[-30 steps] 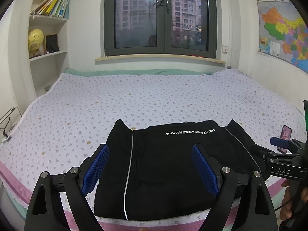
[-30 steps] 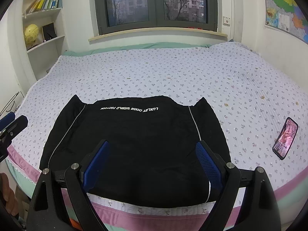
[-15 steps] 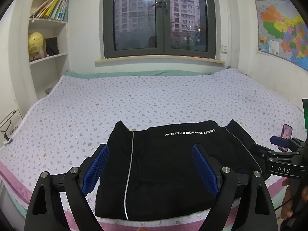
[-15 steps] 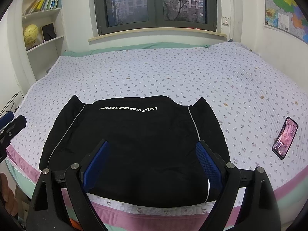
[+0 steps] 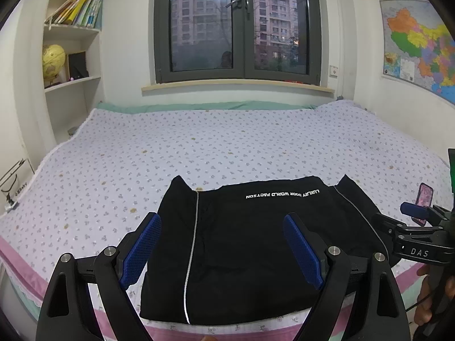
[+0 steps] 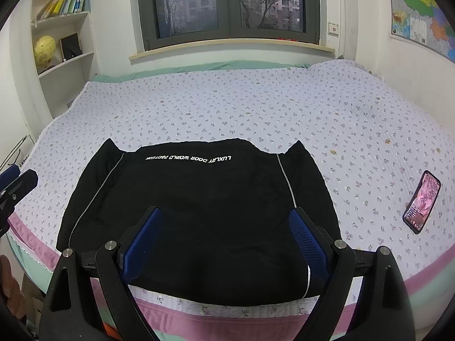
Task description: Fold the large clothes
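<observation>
A black garment [image 5: 244, 244] [image 6: 196, 213] with thin white side stripes and white lettering lies folded flat near the bed's front edge. My left gripper [image 5: 221, 221] hovers over its near left part, open, with nothing between its blue pads. Above the garment's near middle my right gripper [image 6: 224, 218] also stands open and empty. In the left wrist view the right gripper's body [image 5: 412, 244] shows at the right edge. The tip of the left gripper [image 6: 17, 182] pokes in at the left of the right wrist view.
The bed [image 5: 227, 147] has a pale floral cover with a pink and green border at the front. A phone [image 6: 422, 204] lies on the bed right of the garment. A bookshelf with a globe [image 5: 52, 62] stands left; window and wall map behind.
</observation>
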`<state>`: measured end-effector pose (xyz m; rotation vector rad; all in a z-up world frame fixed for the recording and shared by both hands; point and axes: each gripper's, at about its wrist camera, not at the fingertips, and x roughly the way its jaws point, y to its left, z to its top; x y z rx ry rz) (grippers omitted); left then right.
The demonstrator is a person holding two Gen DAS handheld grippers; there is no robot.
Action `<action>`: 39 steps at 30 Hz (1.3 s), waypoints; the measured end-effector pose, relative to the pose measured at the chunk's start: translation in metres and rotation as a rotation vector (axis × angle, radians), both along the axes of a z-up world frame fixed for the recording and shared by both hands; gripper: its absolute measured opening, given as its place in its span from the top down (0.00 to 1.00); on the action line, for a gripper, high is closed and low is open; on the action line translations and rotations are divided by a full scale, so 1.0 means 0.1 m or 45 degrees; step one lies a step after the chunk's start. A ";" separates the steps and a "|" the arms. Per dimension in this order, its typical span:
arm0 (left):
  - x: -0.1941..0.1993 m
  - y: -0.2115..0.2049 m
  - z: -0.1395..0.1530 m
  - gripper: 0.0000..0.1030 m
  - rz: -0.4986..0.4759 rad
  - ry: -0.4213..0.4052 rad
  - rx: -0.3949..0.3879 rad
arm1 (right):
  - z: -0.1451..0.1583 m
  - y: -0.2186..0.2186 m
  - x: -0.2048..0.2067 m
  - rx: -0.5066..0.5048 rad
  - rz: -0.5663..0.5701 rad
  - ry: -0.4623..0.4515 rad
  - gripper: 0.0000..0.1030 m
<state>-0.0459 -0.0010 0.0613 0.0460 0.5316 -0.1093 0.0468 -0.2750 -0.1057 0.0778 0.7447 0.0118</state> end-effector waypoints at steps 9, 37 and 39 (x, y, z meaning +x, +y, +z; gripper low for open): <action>0.01 -0.03 -0.03 0.14 0.005 0.007 0.020 | -0.04 -0.02 0.02 -0.001 0.001 0.009 0.11; 0.02 0.08 0.02 0.14 0.056 -0.023 -0.037 | -0.11 -0.04 0.03 0.014 0.000 0.020 0.11; 0.01 0.07 0.04 0.14 0.064 -0.049 -0.027 | -0.12 -0.05 0.03 0.017 -0.002 0.022 0.11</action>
